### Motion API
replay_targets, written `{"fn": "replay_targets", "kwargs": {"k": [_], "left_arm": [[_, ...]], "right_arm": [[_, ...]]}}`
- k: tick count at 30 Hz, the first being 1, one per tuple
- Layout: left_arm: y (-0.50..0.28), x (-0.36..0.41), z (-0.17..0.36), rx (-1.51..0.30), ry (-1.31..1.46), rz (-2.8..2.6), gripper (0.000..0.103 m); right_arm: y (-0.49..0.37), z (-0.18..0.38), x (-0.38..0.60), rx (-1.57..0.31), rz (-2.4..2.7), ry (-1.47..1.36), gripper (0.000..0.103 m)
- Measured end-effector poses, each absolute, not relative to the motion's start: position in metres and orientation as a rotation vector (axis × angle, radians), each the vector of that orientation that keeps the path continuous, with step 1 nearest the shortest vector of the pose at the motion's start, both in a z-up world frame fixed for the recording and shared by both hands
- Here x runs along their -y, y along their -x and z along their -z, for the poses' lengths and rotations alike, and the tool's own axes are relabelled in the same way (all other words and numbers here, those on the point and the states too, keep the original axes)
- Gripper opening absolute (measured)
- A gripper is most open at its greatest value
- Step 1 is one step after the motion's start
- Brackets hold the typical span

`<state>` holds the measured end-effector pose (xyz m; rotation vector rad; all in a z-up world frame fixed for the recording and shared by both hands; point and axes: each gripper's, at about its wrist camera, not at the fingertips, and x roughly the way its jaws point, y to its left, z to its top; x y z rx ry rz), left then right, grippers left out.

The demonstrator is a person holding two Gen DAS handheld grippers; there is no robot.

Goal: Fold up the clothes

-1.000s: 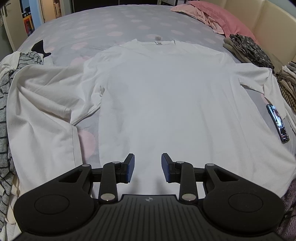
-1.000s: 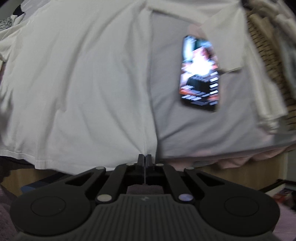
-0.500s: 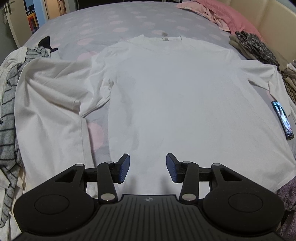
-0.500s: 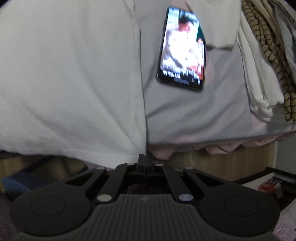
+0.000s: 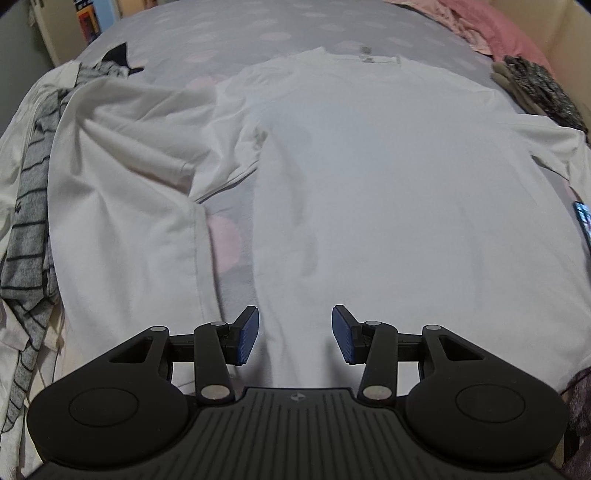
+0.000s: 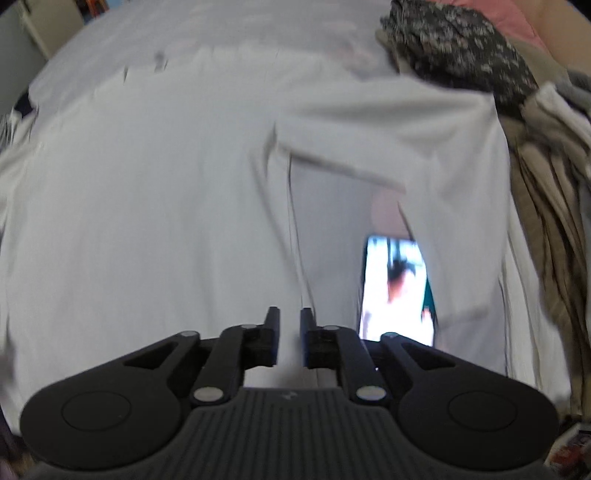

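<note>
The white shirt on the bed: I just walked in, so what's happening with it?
Someone is folding laundry with two handheld claws. The white shirt lies spread flat on the bed, not yet folded. The left claw is open over its hem; the right claw, just opened slightly, grips nothing beside a lit phone.

The middle of the bed [image 5: 221,29] lies open; clothes piles [image 5: 26,221] crowd its left edge, a phone [image 6: 397,291] and, seemingly, heaped garments [image 6: 546,192] its right.

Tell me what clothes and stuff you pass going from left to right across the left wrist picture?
Grey striped top → crumpled white garment → spread-out white T-shirt → dark patterned clothes → phone at the right edge.
</note>
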<state>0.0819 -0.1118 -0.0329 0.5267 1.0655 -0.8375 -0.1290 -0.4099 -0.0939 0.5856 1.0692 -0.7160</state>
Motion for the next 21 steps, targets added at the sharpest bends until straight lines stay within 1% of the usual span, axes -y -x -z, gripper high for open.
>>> {"fn": "replay_targets", "kwargs": {"k": [1, 10, 13, 18, 19, 20, 21], "left_arm": [[-0.084, 0.113, 0.035, -1.072, -0.527, 0.83, 0.042], [-0.106, 0.129, 0.056, -1.105, -0.543, 0.777, 0.042], [-0.113, 0.137, 0.06, -1.117, -0.542, 0.765, 0.042], [-0.117, 0.151, 0.063, -1.126, -0.546, 0.773, 0.042], [-0.117, 0.154, 0.064, -1.124, -0.55, 0.775, 0.042], [-0.117, 0.156, 0.064, -1.122, -0.555, 0.778, 0.042], [-0.117, 0.158, 0.064, -1.119, -0.561, 0.78, 0.042]], "right_arm": [[0.124, 0.096, 0.42, -1.047, 0.721, -0.598, 0.019], [0.083, 0.127, 0.502, -0.906, 0.778, -0.712, 0.02], [0.069, 0.145, 0.521, -0.895, 0.782, -0.766, 0.02], [0.046, 0.168, 0.531, -0.939, 0.763, -0.781, 0.02], [0.043, 0.171, 0.532, -0.944, 0.77, -0.778, 0.013], [0.041, 0.173, 0.532, -0.946, 0.778, -0.771, 0.002], [0.041, 0.171, 0.532, -0.946, 0.793, -0.766, 0.002]]}}
